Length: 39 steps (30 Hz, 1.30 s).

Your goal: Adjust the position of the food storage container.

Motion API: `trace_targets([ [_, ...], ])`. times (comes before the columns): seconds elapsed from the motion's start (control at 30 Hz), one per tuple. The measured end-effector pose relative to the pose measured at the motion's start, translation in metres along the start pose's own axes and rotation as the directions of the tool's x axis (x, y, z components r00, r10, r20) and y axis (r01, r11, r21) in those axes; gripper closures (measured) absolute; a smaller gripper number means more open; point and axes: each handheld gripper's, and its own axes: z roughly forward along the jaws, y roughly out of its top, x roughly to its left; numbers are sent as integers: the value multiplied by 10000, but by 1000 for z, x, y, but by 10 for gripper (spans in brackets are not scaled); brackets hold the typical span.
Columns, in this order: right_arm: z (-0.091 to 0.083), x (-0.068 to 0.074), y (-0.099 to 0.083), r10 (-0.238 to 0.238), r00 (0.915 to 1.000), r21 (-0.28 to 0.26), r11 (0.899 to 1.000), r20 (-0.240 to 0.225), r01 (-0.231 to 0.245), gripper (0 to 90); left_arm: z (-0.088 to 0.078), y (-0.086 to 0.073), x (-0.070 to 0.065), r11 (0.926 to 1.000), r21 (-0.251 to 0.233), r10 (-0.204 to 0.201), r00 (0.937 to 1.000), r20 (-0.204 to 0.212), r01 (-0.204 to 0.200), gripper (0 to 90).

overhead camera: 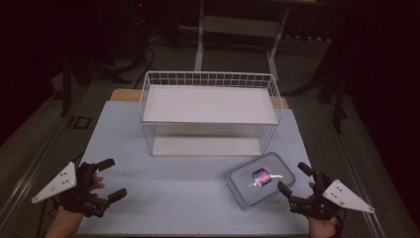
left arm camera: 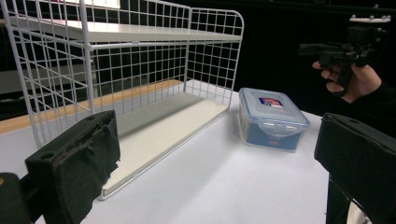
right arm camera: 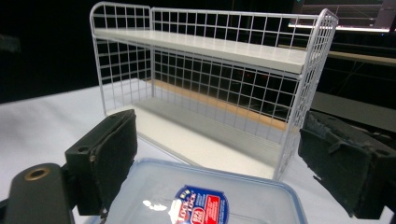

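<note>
White wire mesh makes up the biggest thing on my pale table (overhead camera: 198, 198): a two-tier wire rack with flat white shelves (overhead camera: 210, 106), standing at the far middle with both tiers bare. Nearer me and to the right sits the clear rectangular plastic box with a blue clip-on lid and a red-and-blue label (overhead camera: 261, 179), just in front of the rack's right corner. My right gripper (overhead camera: 293, 178) hangs beside the box with its jaws spread wide, nothing between them; my left gripper (overhead camera: 111, 178) waits well apart at the table's left, jaws equally wide and empty. I judge the reach is for the box. To do it well, I'd straddle the box's short sides squarely, below the lid rim, before closing.
</note>
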Motion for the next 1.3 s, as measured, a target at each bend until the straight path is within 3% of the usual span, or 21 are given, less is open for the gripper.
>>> trace_targets([
  [0.03,0,-1,1,60,10000,-48,10000,-42,-60,110,0,0,0,10000,2,13,10000,-3,-13,0],
  [0.17,-1,-2,6,293,9981,-52,9996,536,-291,110,0,0,0,10000,-49,-35,10000,-28,35,0],
  [0.27,-5,-1,10,103,9989,-144,9998,467,-96,110,-1,0,0,10000,-53,-3,10000,-59,3,0],
  [0.33,-8,0,14,-141,9966,-63,9999,817,147,110,-1,0,0,10000,-55,-15,10000,-59,15,0],
  [0.47,-12,-1,18,-121,9980,299,9995,624,103,173,0,0,0,10000,-33,25,10000,-52,-25,0],
  [0.5,-14,-1,18,-306,9984,913,9955,466,262,214,0,0,-1,10000,-55,17,10000,-45,-17,0],
  [0.6,-16,1,16,-232,9994,1178,9928,266,199,273,1,0,-1,10000,-58,6,10000,-64,-6,0],
  [0.67,-18,2,10,2,9999,1620,9868,-143,21,394,1,0,-1,10000,-37,43,10000,-56,-43,0],
  [0.77,-18,3,6,27,9997,1780,9840,-252,18,439,1,0,-1,10000,-38,57,10000,-63,-57,0],
  [0.8,-17,6,-10,239,9979,2357,9718,-605,-89,567,1,0,0,10000,-47,52,10000,-84,-53,0],
  [0.83,-16,6,-15,359,9965,2540,9671,-754,-156,602,1,-1,0,10000,-37,69,9999,-94,-70,0],
  [0.93,-14,8,-24,627,9927,2793,9597,-1034,-315,626,2,-1,0,10000,-35,57,9999,-93,-58,0],
  [1.0,-9,12,-35,858,9849,3180,9475,-1504,-339,702,2,-1,-1,9999,1,108,9999,-80,-108,0],
  [1.03,-9,12,-35,858,9849,3180,9475,-1504,-339,702,2,-1,-1,9999,1,108,9999,-80,-108,0],
  [1.07,-7,15,-39,871,9801,3385,9407,-1782,-220,766,2,-1,-1,9999,5,112,9999,-79,-112,0],
  [1.17,-5,16,-41,848,9782,3460,9381,-1898,-142,801,2,-1,-1,9999,13,117,9999,-87,-117,0],
  [1.2,-1,19,-46,730,9742,3760,9265,-2136,130,888,2,-1,-1,9999,30,139,9999,-90,-139,0],
  [1.3,2,21,-49,659,9716,3890,9208,-2275,287,900,2,-2,-1,9999,32,140,9999,-88,-139,0],
])
